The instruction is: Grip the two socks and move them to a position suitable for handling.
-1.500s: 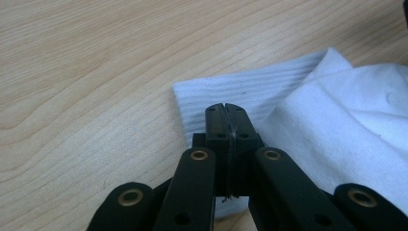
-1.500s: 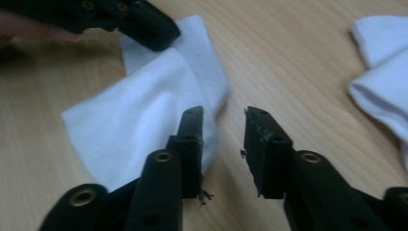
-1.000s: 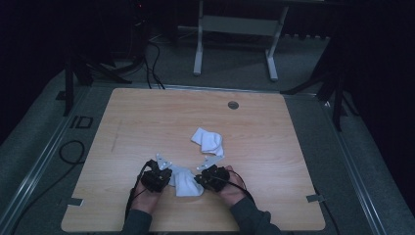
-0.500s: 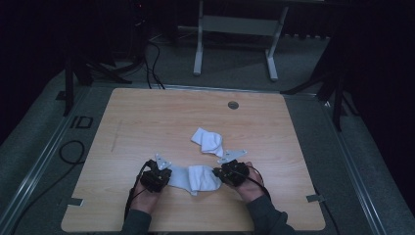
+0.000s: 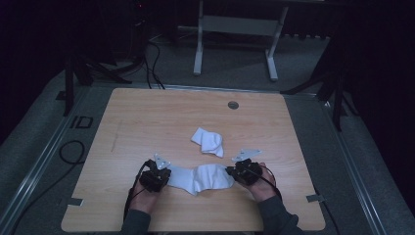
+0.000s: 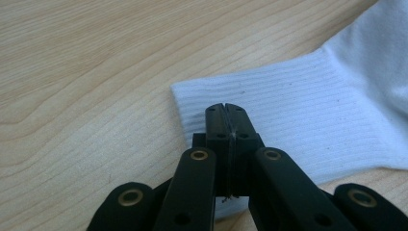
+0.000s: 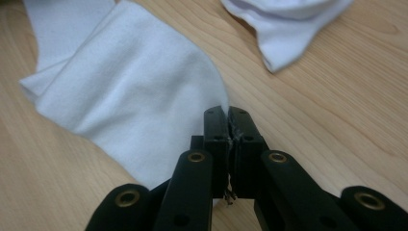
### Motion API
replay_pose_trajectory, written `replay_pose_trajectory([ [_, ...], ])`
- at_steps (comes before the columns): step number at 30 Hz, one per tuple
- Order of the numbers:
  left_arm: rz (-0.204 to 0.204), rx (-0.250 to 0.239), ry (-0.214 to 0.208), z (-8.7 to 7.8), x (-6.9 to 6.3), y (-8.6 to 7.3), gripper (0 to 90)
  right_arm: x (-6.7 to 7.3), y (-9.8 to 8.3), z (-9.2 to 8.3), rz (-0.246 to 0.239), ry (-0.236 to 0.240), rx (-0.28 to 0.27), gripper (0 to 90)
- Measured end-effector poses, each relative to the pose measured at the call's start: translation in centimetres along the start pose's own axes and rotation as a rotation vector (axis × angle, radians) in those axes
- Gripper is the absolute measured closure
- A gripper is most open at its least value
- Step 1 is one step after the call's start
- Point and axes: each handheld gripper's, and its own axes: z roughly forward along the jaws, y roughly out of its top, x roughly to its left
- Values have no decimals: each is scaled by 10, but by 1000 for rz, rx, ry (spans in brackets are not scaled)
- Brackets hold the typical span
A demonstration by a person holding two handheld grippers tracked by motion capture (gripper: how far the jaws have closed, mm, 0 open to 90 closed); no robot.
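Note:
A white sock [image 5: 201, 177] lies stretched across the near part of the wooden table [image 5: 147, 117], partly folded in the middle. My left gripper [image 5: 161, 175] is shut on its ribbed cuff [image 6: 269, 120] at the left end. At the other end my right gripper [image 5: 234, 172] is shut on the smooth toe edge [image 7: 144, 96]. Both sets of jaws press together with cloth pinched between them. A second white sock [image 5: 208, 141] lies crumpled a little farther back; in the right gripper view the second sock [image 7: 288, 24] sits at the top right.
A small round grommet [image 5: 233, 105] sits near the table's far edge. Black cables [image 5: 68, 152] run along the floor to the left, and a grey stand [image 5: 235, 29] is behind the table. Bare wood surrounds the socks.
My right gripper has moved to the right with the sock's end, pulling the bunched sock out longer. The left gripper has stayed put on the cuff.

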Motion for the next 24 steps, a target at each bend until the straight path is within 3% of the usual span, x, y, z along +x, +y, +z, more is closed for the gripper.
replay_pose_trajectory([
  [11,4,-1,-3,0,0,0,895,-13,-13,-7,38,-19,7,872],
  [24,21,-2,-5,0,1,-1,896,-15,-23,-11,50,-16,12,872],
])
